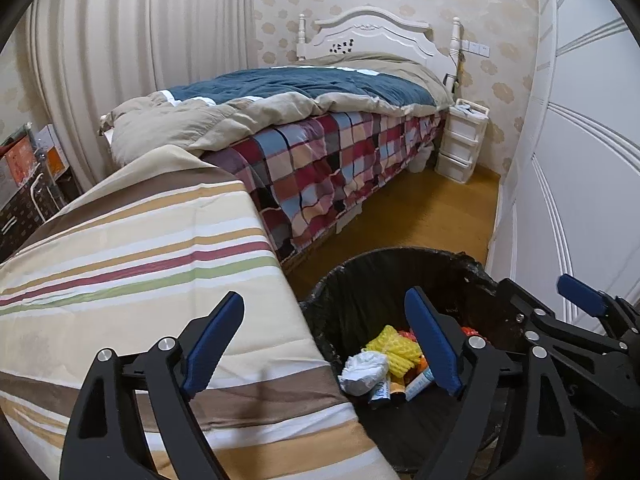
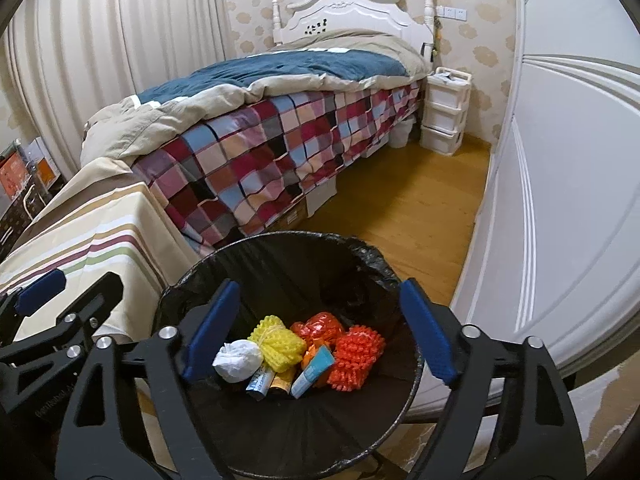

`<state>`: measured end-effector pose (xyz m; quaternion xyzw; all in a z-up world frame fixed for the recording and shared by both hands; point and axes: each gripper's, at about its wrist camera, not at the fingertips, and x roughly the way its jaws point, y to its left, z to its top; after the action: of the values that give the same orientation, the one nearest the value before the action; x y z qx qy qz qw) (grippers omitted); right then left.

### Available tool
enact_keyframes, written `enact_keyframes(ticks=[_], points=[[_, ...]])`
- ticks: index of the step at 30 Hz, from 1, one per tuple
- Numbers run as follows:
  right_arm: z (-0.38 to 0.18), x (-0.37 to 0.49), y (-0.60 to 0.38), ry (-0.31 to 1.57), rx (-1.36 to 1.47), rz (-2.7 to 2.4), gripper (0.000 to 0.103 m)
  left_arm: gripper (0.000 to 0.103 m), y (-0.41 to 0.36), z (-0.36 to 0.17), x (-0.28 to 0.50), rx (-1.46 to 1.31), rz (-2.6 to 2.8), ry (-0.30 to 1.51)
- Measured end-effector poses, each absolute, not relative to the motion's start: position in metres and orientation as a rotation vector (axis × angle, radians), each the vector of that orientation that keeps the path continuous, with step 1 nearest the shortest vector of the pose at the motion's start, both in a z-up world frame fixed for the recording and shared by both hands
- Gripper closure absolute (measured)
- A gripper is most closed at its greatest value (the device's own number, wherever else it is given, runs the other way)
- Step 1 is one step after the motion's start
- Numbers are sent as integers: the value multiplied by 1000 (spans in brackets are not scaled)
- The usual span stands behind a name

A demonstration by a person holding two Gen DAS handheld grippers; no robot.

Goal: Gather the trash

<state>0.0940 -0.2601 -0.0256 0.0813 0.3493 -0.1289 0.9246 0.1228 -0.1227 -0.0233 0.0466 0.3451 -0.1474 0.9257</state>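
A black-lined trash bin (image 2: 280, 252) (image 1: 360, 280) stands on the floor beside a striped cloth surface. At its bottom lie a white crumpled tissue (image 2: 238, 362) (image 1: 362, 372), a yellow foam net (image 2: 276, 342) (image 1: 394, 346), an orange-red wrapper (image 2: 320, 326), an orange foam net (image 2: 358, 360) and small tubes (image 2: 312, 372). My right gripper (image 2: 320, 328) hangs open above the bin's mouth, nothing between its blue pads. My left gripper (image 1: 324, 344) is open too, one finger over the striped cloth (image 1: 140, 264), the other over the bin. Each gripper shows at the edge of the other's view.
A bed (image 1: 320, 148) with a plaid sheet and blue-beige quilt runs along the far side. A white drawer unit (image 1: 462, 140) stands by the headboard. White wardrobe doors (image 2: 560, 200) close off the right. Wooden floor (image 2: 400, 216) lies between bed and wardrobe. Boxes (image 1: 24, 160) sit at far left.
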Motion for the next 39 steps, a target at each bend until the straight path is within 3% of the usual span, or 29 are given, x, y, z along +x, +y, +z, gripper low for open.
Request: enact_keyframes(ticks=[7,39], points=[[-20,90,-252,702,112,-300,8,15,-107,-17,116,95,-253,683],[26,1,-202,581,94,-220,5,10,-12,23,23,20,-113,559]])
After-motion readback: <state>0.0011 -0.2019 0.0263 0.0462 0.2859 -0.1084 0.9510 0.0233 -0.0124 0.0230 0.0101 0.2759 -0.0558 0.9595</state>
